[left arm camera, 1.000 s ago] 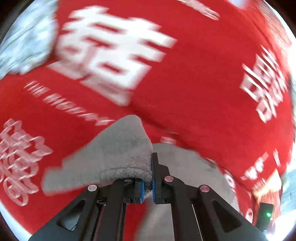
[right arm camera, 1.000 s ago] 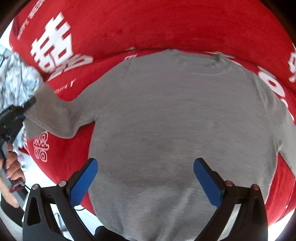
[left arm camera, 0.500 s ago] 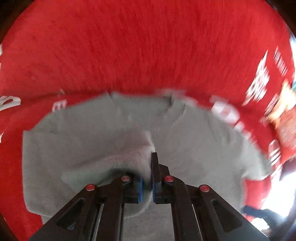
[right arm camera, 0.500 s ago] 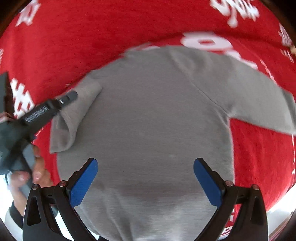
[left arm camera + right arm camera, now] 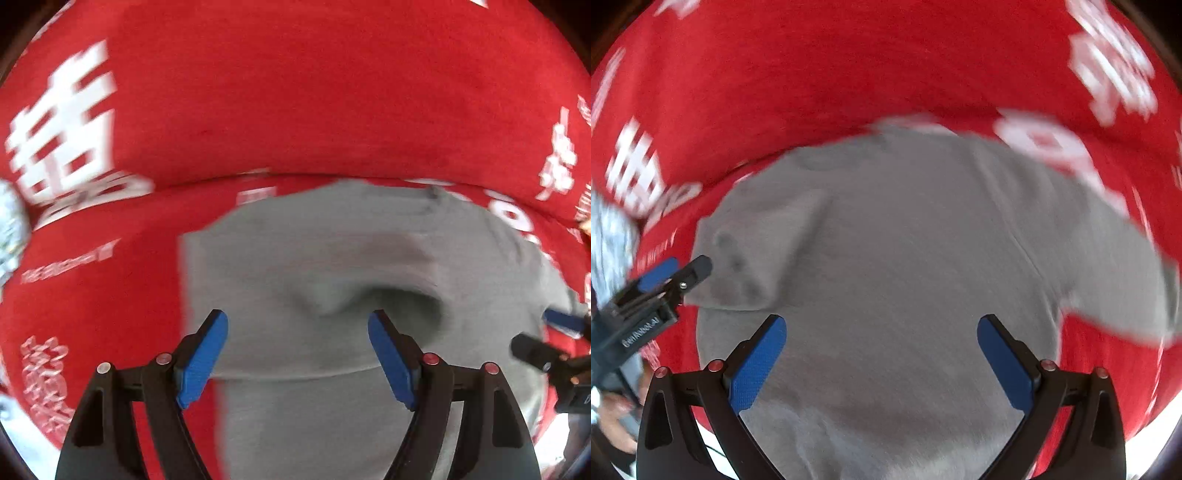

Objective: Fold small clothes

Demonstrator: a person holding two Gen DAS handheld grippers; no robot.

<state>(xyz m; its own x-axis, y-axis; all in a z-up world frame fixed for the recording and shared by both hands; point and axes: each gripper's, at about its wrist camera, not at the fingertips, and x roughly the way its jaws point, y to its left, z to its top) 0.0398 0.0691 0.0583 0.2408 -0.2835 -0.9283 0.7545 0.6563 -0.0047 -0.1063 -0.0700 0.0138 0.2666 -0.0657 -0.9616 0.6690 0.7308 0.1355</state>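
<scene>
My left gripper (image 5: 297,350) and right gripper (image 5: 881,363) both hover spread wide, holding nothing, over the grey sweater (image 5: 905,258), one sleeve (image 5: 764,251) folded across it

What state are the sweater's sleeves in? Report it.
One folded, one spread. The left sleeve lies across the sweater; the right sleeve lies out on the red cloth.
</scene>
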